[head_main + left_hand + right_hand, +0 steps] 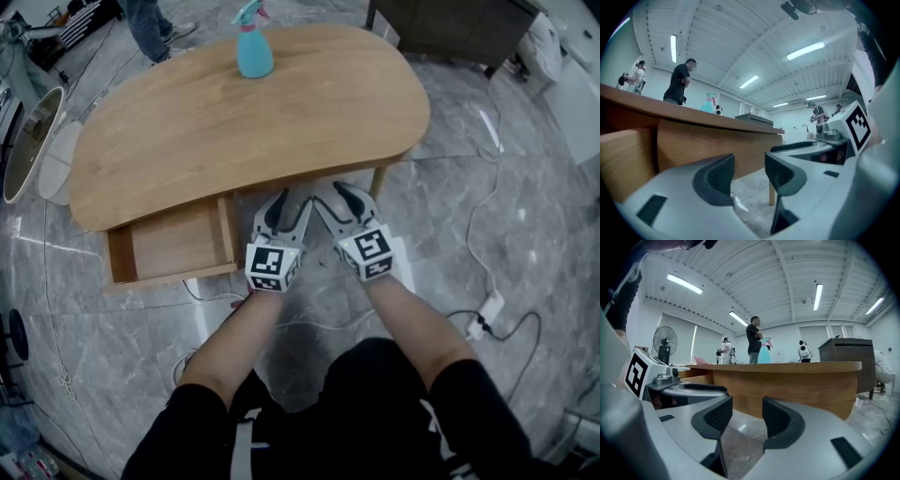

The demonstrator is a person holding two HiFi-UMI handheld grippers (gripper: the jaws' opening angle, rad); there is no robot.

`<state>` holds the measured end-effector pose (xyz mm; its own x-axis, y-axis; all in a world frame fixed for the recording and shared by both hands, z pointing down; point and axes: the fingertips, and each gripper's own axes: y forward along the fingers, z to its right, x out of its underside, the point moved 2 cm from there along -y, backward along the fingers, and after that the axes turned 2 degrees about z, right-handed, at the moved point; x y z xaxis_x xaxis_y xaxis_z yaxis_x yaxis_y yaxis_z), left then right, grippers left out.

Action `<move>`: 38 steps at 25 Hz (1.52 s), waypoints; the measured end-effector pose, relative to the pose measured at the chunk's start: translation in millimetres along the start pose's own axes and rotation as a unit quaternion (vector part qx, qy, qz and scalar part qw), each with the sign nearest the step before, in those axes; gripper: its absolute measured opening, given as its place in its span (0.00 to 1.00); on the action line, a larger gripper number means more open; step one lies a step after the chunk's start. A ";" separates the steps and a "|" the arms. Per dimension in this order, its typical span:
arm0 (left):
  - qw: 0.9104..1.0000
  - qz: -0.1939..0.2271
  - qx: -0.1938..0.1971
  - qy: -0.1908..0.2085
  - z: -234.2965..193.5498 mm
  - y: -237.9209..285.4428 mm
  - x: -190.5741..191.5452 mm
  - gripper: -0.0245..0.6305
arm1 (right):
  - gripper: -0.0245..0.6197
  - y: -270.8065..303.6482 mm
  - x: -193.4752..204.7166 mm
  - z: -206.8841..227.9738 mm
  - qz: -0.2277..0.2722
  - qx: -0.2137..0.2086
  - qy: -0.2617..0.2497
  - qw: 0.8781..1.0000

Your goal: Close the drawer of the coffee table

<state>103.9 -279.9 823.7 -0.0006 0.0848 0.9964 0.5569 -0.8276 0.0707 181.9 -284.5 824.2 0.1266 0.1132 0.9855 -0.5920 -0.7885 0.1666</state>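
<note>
Drawer: The drawer (176, 242) stands pulled out toward us at the near left of the coffee table (281, 122). It looks bare inside. Its front panel is the edge nearest us, and we judge that is the face to push.
Left tool: The left tool (289, 208) sits low, just right of the drawer's right wall, in front of the table's near edge. Its jaws stand apart with only wood apron and floor (525, 216) showing between them, so it is released and carries nothing.
Right tool: The right tool (339, 202) is just beside the left one, nearer the table leg (378, 180). Its jaws are likewise apart and nothing is in them.
Why held so: A push needs no grip, so we read the empty, spread jaws as fitting. Both tools point nearly level at the apron, at about the drawer's height.
Tabletop: A blue spray bottle (253, 47) stands at the far edge, well apart from the drawer and out of the way.
Progress: We judge the closing is not yet begun, since neither tool touches the drawer.
Next move: We think the left tool must come left and nearer, in front of the panel, then press away from us.
Risk: A push at the panel's right corner alone could skew the drawer.
</note>
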 end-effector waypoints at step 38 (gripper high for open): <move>0.999 -0.038 0.005 -0.030 47.4 -264.6 -202.2 0.32 | 0.35 -197.2 -188.3 -198.2 -0.052 0.012 0.109 0.993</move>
<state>-3.9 -51.8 601.3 0.0061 0.1803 0.9836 0.5655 -0.8118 0.1453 117.1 -30.6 612.4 0.0087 0.3215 0.9469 -0.5655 -0.7794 0.2698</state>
